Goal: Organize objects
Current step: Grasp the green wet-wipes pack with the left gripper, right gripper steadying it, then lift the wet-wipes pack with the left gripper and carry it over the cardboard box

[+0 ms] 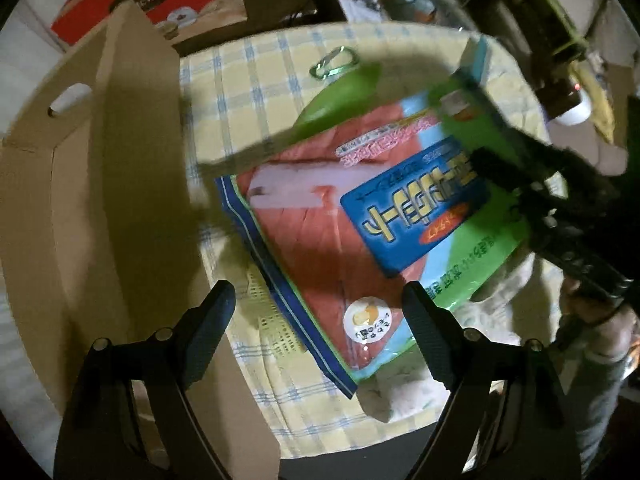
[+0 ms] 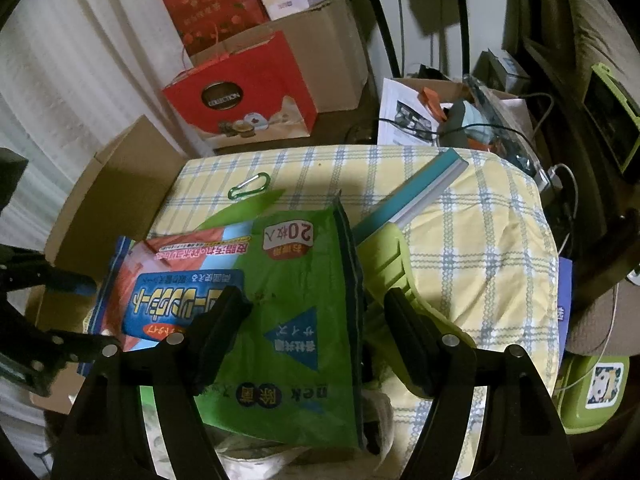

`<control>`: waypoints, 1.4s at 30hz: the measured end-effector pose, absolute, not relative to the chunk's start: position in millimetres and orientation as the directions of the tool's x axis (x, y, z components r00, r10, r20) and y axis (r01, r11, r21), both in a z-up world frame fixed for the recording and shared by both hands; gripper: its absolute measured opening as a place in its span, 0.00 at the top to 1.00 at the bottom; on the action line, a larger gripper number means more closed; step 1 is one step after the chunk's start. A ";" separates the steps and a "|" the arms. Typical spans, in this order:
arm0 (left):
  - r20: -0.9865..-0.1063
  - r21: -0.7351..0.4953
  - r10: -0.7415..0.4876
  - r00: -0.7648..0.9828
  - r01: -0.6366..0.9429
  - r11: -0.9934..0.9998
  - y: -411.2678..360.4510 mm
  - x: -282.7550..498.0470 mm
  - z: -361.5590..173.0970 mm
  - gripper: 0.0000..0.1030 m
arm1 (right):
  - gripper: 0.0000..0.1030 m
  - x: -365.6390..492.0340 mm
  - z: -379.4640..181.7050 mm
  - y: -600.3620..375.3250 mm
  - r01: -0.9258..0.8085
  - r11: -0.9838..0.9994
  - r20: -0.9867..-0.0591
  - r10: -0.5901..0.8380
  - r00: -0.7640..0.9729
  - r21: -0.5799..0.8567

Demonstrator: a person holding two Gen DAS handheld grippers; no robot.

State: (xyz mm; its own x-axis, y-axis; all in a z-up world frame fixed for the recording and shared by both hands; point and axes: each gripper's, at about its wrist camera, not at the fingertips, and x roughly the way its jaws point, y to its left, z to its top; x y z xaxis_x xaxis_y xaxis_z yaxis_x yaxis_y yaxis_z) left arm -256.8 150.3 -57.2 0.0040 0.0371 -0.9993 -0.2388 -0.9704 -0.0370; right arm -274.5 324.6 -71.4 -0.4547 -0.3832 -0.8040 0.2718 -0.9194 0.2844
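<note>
A flat plastic pack of cleaning sheets [image 1: 340, 216], green, blue and red with Japanese print, lies on a yellow checked cloth [image 1: 248, 80]. My left gripper [image 1: 320, 312] is open above the pack's near end, empty. My right gripper [image 2: 316, 320] straddles the pack's green end [image 2: 296, 320], with its jaws spread and the pack's edge between them. It also shows in the left wrist view [image 1: 532, 184] as a blurred dark arm. A green carabiner [image 2: 249, 186] lies on the cloth behind the pack. A green-handled tool with a teal blade [image 2: 416, 192] lies to the right.
An open cardboard box [image 1: 100, 168] stands left of the cloth. A red gift bag [image 2: 240, 96] and more cardboard boxes [image 2: 320, 40] stand behind. Papers, cables and clutter [image 2: 460, 120] lie at the back right. A green bin [image 2: 592, 392] sits at the right.
</note>
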 end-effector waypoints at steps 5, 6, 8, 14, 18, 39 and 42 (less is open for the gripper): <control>-0.992 -0.107 0.119 -0.048 -0.199 -0.974 152.6 -259.8 -52.8 0.18 | 0.28 -274.7 -71.6 323.8 0.278 -0.914 -0.803 -0.396 -0.445 0.296; -0.991 -0.106 0.120 -0.057 -0.205 -0.973 155.1 -260.5 -52.8 0.14 | 0.28 -274.5 -71.3 322.4 0.281 -0.912 -0.803 -0.399 -0.443 0.298; -0.987 -0.126 0.144 -0.068 -0.221 -0.967 158.2 -261.4 -53.2 0.09 | 0.28 -273.5 -70.8 321.0 0.292 -0.909 -0.802 -0.405 -0.440 0.299; -0.941 -0.317 0.331 -0.072 -0.162 -0.935 149.3 -270.9 -60.7 0.09 | 0.27 -274.0 -71.2 319.1 0.301 -0.902 -0.793 -0.419 -0.443 0.309; -0.871 -0.478 0.482 -0.101 -0.056 -0.876 125.4 -274.3 -66.7 0.09 | 0.27 -273.7 -71.2 319.4 0.303 -0.901 -0.789 -0.422 -0.446 0.311; -0.877 -0.441 0.453 -0.161 -0.103 -0.891 127.4 -252.1 -50.1 0.37 | 0.30 -254.0 -43.5 299.7 0.295 -0.903 -0.778 -0.420 -0.467 0.311; -0.880 -0.431 0.442 -0.171 -0.099 -0.897 127.0 -248.7 -41.4 0.39 | 0.29 -250.0 -33.5 296.4 0.292 -0.910 -0.780 -0.406 -0.476 0.296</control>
State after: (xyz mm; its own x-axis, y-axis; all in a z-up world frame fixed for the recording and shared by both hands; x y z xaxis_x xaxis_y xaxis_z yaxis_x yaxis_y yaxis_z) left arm -248.7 127.0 -41.4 -0.1714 0.4421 -0.8804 -0.0986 -0.8969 -0.4312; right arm -250.0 296.4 -33.5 -0.4762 -0.4064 -0.7797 0.2920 -0.9095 0.2957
